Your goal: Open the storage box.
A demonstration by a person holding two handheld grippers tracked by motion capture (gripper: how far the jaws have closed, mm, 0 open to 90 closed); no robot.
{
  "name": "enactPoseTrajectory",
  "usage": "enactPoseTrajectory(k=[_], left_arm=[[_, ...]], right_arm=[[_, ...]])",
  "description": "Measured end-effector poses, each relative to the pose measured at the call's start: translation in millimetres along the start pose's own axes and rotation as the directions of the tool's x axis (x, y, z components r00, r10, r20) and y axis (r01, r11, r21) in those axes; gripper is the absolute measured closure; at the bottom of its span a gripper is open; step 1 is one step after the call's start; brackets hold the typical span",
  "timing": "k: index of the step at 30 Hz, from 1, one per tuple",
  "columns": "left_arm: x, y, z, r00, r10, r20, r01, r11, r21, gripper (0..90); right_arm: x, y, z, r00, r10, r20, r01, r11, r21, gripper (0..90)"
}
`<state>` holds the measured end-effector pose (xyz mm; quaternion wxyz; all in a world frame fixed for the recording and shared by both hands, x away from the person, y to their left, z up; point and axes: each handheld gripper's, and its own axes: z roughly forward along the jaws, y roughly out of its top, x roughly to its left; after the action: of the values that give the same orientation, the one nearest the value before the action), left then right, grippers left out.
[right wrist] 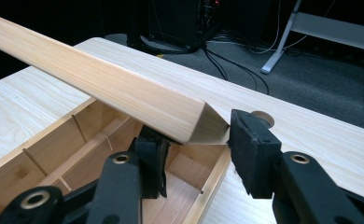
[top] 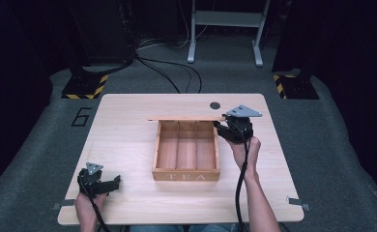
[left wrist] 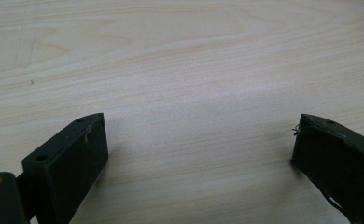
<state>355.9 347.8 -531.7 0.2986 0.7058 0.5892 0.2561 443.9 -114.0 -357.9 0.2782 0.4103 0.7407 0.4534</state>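
The right gripper (top: 224,126), fingers clamped on the lid (right wrist: 101,84) corner at 2 o'clock of the tea box (top: 186,175), could slip, dropping it; left gripper (top: 110,184) fingers apart on the bench (top: 128,121).

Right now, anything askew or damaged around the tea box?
Nothing is damaged or spilled. The tea box sits square on the table, its three compartments bare. Its lid stands raised at the far edge, the right claw shut on its corner. The left claw rests open on bare wood.

Tea box (top: 186,170) mid-table (top: 128,125); lid (top: 186,118) behind, apparently upright.
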Motion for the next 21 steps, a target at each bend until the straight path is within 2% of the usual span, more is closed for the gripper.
enactPoseTrajectory(k=[18, 21], left_arm=[[0.1, 0.0, 0.2, 1.0, 0.001, -0.001, -0.001, 1.0, -0.002, 3.3], [0.1, 0.0, 0.1, 1.0, 0.0, 0.0, 0.0, 1.0, -0.002, 3.3]], right_arm=[[4.1, -16.6, -5.1, 0.9991, 0.024, -0.036, -0.024, 1.0, 0.0, 52.5], [5.5, -21.8, -6.1, 0.9983, 0.041, -0.041, -0.041, 0.999, 0.005, 51.7]])
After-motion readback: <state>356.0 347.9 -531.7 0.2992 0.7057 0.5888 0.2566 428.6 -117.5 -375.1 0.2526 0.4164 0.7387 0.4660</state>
